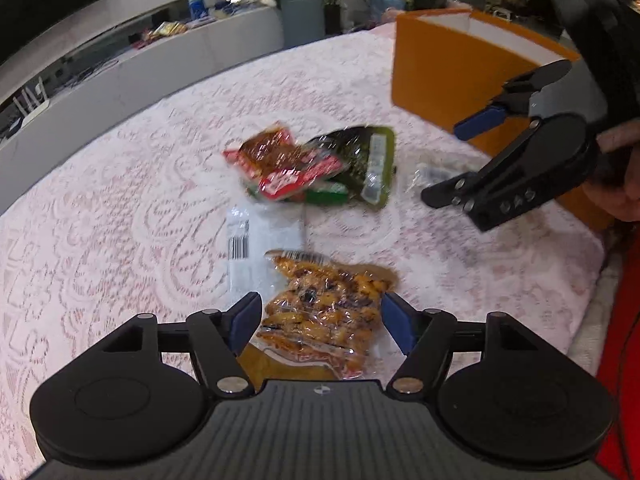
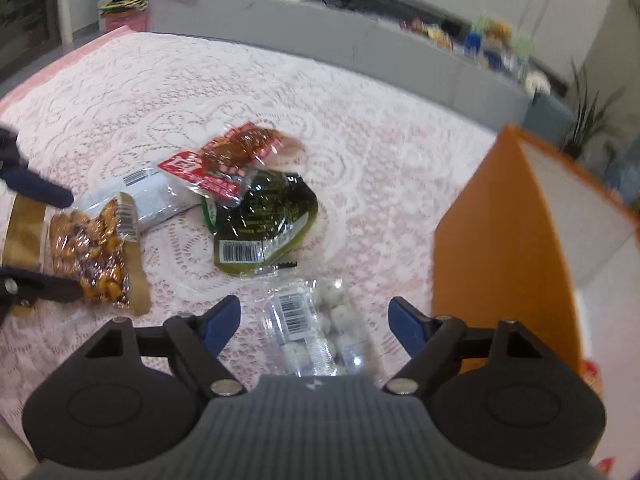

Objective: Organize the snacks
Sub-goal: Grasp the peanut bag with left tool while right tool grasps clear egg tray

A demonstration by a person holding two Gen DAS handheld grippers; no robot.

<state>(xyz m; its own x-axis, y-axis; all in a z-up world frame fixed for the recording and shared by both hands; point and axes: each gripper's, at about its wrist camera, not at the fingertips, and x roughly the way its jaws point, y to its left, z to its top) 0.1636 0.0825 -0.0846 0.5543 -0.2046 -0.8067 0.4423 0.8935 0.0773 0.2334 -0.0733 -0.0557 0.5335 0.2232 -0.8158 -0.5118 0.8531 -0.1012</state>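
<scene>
Several snack packets lie on a pink lace tablecloth [image 1: 120, 220]. An orange packet of glazed nuts [image 1: 324, 308] lies between the jaws of my left gripper [image 1: 320, 316], which is open, its pads clear of the packet. Beyond it are a white packet [image 1: 260, 240], a red packet [image 1: 280, 160] and a dark green packet [image 1: 360, 164]. In the right wrist view, my right gripper [image 2: 314, 312] is open over a clear packet of white balls [image 2: 320, 328] without touching it. An open-topped orange box [image 2: 492, 240] stands to its right.
A grey counter [image 1: 180, 56] with more snacks and toys runs behind the table. A grey bin [image 1: 302, 16], a plant and a water bottle stand past the far edge. A person's hand [image 1: 616, 176] holds the right gripper. The table edge runs close on the right.
</scene>
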